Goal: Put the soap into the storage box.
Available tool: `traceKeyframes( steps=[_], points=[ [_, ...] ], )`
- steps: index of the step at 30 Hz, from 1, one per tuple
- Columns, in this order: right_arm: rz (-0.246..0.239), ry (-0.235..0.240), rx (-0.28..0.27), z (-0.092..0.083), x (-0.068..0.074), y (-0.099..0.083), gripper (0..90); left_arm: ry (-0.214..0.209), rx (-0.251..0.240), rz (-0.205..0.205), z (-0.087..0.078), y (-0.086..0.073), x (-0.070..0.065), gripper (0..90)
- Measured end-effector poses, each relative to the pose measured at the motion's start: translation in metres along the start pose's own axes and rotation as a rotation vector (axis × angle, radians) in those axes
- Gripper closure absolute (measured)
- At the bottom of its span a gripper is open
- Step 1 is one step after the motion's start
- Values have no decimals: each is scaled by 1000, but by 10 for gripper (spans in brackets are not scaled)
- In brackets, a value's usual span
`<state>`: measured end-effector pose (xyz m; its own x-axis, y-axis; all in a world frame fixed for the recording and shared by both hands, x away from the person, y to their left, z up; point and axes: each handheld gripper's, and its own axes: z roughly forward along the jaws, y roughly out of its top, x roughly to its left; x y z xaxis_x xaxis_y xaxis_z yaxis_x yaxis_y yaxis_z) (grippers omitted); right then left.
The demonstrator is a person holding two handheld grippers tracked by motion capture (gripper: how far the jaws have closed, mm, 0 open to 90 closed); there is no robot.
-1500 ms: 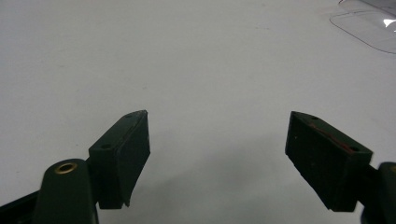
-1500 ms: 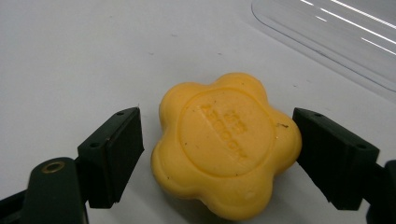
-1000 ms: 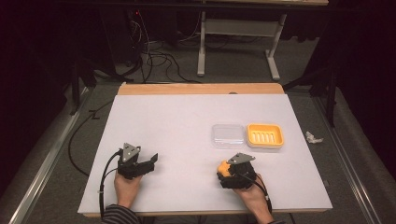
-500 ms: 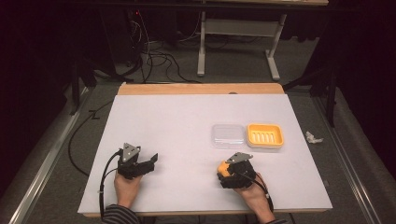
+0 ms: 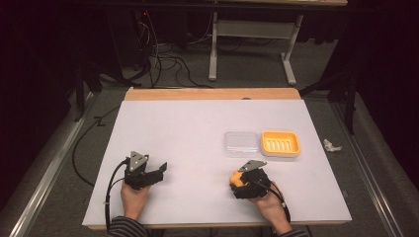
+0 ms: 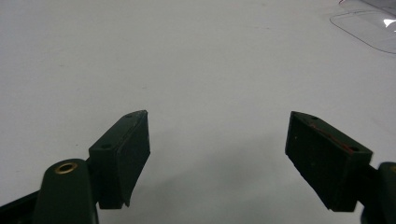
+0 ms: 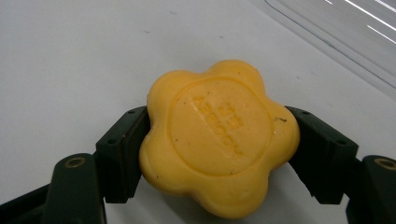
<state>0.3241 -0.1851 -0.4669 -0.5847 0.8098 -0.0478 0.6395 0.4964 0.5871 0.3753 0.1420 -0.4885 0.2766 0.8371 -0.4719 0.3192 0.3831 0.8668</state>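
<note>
Yellow-orange and flower-shaped, the soap bar (image 7: 219, 135) lies flat on the white worktop (image 5: 197, 148) near its front edge, a little in front of the clear lid (image 5: 241, 143) and the orange soap dish (image 5: 280, 143). It looks solid and stiff, probably of modest weight, with a smooth waxy skin that could slide under the pads; its edges might dent or chip under a hard squeeze, so a firm but moderate grip seems right. The scalloped outline offers notches between the lobes, and taking it across two opposite sides, low on its thickness, is likely the steadiest hold.

That is where the right hand-held gripper (image 7: 219, 149) sits: its jaws have just been closing, and in the right gripper view both black pads (image 7: 126, 149) appear to press against opposite sides of the soap, bracketing it about half open. The bar seems to rest on the worktop, not lifted.

Over to the left of the worktop, the left hand-held gripper (image 6: 217, 154) is spread wide with nothing between its jaws, only bare worktop ahead and a corner of the clear lid far off.
</note>
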Motion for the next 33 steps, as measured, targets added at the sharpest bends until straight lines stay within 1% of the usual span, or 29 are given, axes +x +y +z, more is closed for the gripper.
traceKeyframes(
  steps=[3, 6, 13, 16, 18, 19, 22, 33],
  points=[
    [-14, 2, -3, -1, 1, -1, 270, 1, -1, 2, 0, 0, 0, 226],
    [-15, 14, -10, -2, 2, -1, 271, 1, -1, 2, 0, 0, 0, 225],
    [-20, 9, -35, -7, 1, -1, 273, 1, 0, 1, 0, 0, 0, 226],
    [-17, 11, -37, -9, 0, -2, 274, 1, -1, 2, 0, 0, 0, 226],
    [-12, 10, -48, -11, -1, -2, 275, 2, 2, 0, 0, 0, 0, 226],
    [-7, 1, -58, -13, -2, -3, 275, 1, 1, 0, 0, 0, 0, 226],
    [-9, -2, -67, -14, -4, -3, 275, 2, -1, 2, 0, 0, 0, 226],
    [-7, 7, -99, -21, -9, -3, 276, 2, 1, 1, 0, 0, 0, 226]
  ],
)
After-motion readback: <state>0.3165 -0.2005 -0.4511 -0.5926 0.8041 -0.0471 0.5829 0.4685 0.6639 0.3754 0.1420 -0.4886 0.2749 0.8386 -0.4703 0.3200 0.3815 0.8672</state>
